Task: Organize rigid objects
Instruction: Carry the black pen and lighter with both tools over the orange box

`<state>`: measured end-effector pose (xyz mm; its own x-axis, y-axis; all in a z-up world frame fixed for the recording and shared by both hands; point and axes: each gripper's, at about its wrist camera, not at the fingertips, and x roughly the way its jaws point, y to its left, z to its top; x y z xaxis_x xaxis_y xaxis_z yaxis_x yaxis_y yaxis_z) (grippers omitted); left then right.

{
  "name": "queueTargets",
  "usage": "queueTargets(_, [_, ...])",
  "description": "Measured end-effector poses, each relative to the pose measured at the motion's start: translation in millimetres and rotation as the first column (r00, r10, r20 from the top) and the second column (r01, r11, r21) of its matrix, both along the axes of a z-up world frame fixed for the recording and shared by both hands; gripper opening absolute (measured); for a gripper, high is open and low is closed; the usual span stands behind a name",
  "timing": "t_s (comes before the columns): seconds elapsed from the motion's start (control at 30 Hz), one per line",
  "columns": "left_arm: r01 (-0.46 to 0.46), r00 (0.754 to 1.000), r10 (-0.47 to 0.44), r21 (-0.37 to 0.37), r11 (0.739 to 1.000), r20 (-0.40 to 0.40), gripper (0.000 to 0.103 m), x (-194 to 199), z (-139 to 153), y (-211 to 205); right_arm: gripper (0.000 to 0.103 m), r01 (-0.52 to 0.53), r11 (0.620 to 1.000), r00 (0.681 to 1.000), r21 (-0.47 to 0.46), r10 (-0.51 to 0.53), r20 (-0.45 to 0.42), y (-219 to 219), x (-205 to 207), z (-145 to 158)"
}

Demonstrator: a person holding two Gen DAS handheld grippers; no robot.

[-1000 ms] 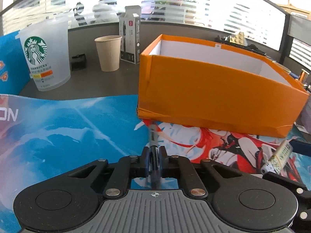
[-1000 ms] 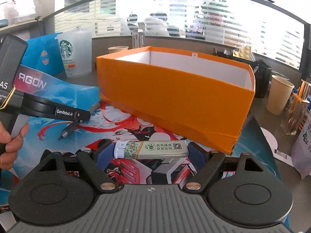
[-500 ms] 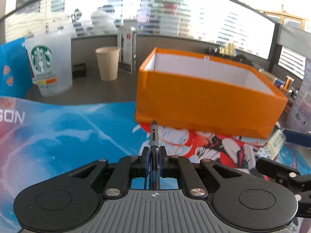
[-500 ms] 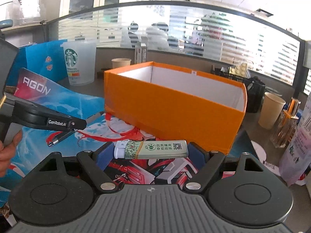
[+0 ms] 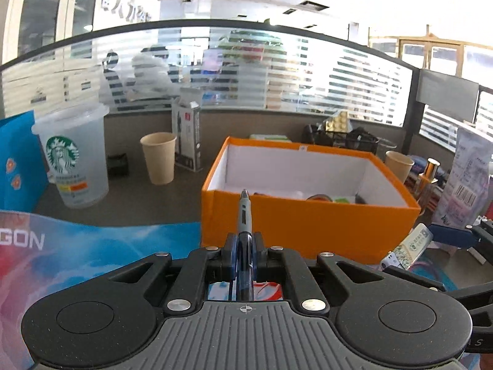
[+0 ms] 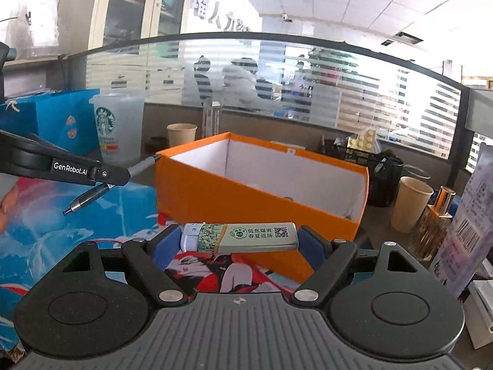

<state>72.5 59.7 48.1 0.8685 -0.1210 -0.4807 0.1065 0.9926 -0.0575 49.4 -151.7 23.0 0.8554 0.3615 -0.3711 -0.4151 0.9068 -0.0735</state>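
With the left claw (image 5: 244, 257) pinched tight on the pen (image 5: 245, 215) and the right claw (image 6: 238, 240) gripping the lighter (image 6: 238, 238) endwise, both just short of the orange box (image 5: 308, 225), clear its near wall before letting go.

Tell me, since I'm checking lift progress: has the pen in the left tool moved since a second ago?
Yes. The pen has risen: its tip, earlier low against the orange box wall, now reaches the front rim.
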Motion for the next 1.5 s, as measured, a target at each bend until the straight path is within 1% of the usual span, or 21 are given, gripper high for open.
queueTargets(0.23, [0.027,0.999,-0.027,0.003,1.0,0.025,0.007,7,11,-9,0.08,0.022,1.0,1.0,0.013,-0.022,0.016,-4,5,8])
queueTargets(0.4, [0.04,0.998,-0.041,0.008,0.999,0.057,0.007,16,24,-16,0.08,0.036,0.999,0.999,0.027,-0.037,0.032,-6,12,17])
queueTargets(0.6, [0.05,0.995,-0.05,0.004,0.999,0.087,0.007,30,37,-20,0.08,0.06,0.997,0.997,0.044,-0.062,0.049,-11,24,26])
queueTargets(0.8, [0.058,0.994,-0.058,-0.002,0.998,0.097,0.007,47,43,-22,0.08,0.081,0.995,0.994,0.052,-0.084,0.064,-16,36,34])
queueTargets(1.1, [0.054,0.994,-0.053,-0.004,0.999,0.096,0.007,74,46,-24,0.08,0.102,0.993,0.992,0.05,-0.106,0.069,-18,58,39])
queueTargets(1.5, [0.054,0.997,-0.054,-0.004,0.999,0.055,0.007,114,34,-23,0.08,0.131,0.99,0.99,0.059,-0.133,0.044,-16,92,34])
